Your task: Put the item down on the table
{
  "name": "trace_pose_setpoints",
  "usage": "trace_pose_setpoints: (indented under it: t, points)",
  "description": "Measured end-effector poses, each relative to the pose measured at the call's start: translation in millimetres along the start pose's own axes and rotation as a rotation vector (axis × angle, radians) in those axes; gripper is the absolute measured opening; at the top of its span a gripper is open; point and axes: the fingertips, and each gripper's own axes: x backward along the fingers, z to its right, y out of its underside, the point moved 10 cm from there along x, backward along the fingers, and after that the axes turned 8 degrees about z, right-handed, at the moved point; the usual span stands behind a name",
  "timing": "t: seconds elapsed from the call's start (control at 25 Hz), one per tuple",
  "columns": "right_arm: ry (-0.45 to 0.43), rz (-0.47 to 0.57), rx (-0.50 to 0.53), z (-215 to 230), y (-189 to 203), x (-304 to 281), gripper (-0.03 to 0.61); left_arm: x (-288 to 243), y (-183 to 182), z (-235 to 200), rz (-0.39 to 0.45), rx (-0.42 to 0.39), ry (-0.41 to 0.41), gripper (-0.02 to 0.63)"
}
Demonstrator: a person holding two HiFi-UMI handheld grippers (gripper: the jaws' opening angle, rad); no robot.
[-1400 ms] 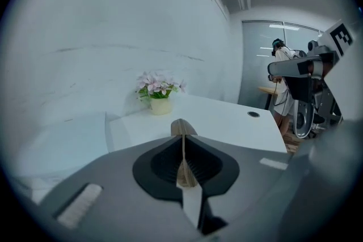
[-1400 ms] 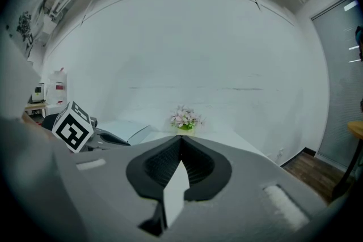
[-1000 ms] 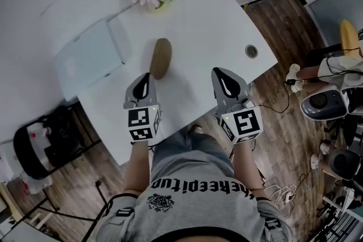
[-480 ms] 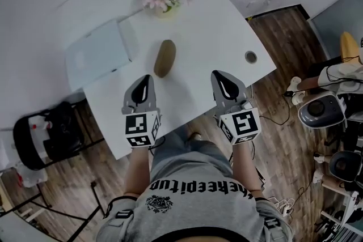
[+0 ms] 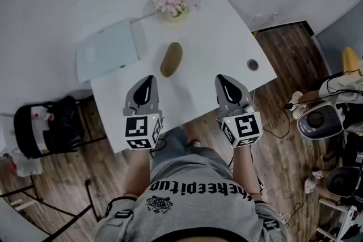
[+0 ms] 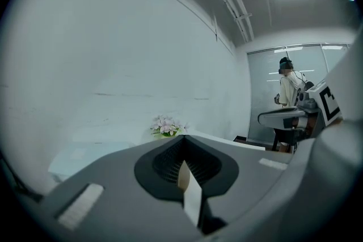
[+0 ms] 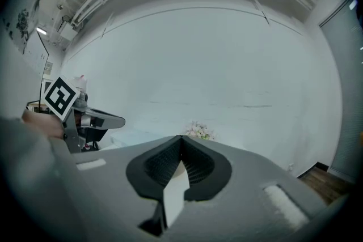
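Note:
A brown oval item [image 5: 171,59] lies flat on the white table [image 5: 198,37], with nothing touching it. My left gripper [image 5: 150,79] hovers over the table's near part, just short of the item and to its left. It is shut and empty. My right gripper [image 5: 222,77] is level with it, further right, also shut and empty. In the left gripper view the jaws [image 6: 182,139] meet at their tips with nothing between them. The right gripper view shows the same for the right gripper [image 7: 181,138]. The item is hidden in both gripper views.
A pot of pink flowers [image 5: 174,1] stands at the table's far edge. A pale flat tray [image 5: 108,51] lies at the left. A round cable hole [image 5: 252,64] is near the right corner. A black chair [image 5: 48,127] stands left of the table. Equipment [image 5: 320,119] stands to the right.
The head view has shifted a little. The gap between the left gripper's tip and the brown item has grown slightly. Both grippers stay shut and empty.

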Motion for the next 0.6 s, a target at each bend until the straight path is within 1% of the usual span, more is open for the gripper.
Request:
trace_pose_setpoints:
  t: [0.6]
  points:
    - [-0.036,0.039,0.033,-5,-14,27,-0.005,38,-23,20,0.090,-0.013,-0.041,0.017]
